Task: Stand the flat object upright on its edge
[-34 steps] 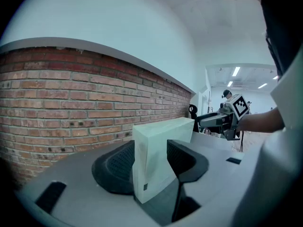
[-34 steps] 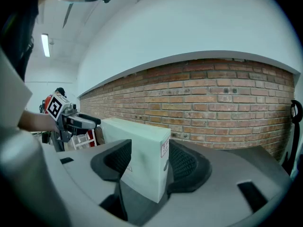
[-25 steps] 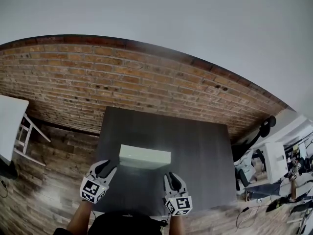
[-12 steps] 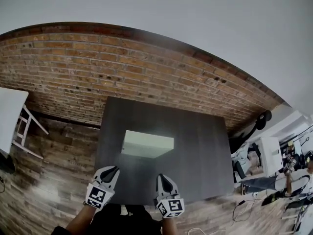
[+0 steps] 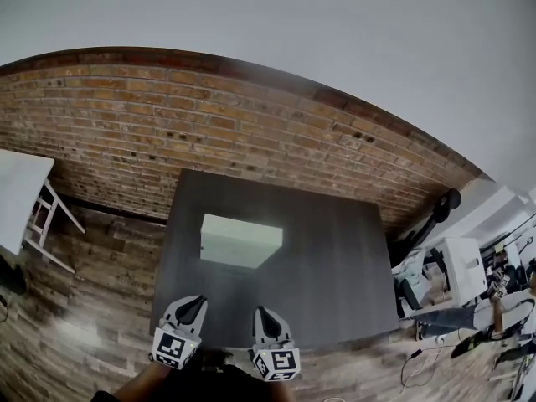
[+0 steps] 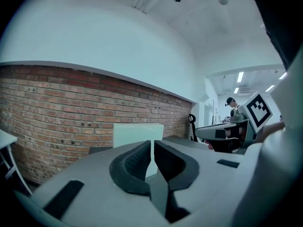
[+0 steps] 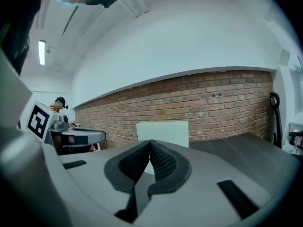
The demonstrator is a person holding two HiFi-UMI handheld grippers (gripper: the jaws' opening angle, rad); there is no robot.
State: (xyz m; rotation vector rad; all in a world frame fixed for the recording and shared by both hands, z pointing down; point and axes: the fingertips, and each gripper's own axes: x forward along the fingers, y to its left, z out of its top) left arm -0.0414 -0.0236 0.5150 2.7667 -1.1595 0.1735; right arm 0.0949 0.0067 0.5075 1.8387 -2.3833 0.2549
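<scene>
Pale flat slab upright on its edge, left of centre on dark table. Left gripper and right gripper at table's near edge, apart from slab, jaws pressed together, empty.

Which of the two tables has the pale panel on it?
The dark table at centre, where the pale panel stands upright; the white table is off at the left edge.

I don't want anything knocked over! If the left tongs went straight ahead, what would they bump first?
Probably the pale panel standing upright on the dark table. It sits right behind the shut left tongs in their own view, with bare tabletop between. Depth is hard to judge.
</scene>
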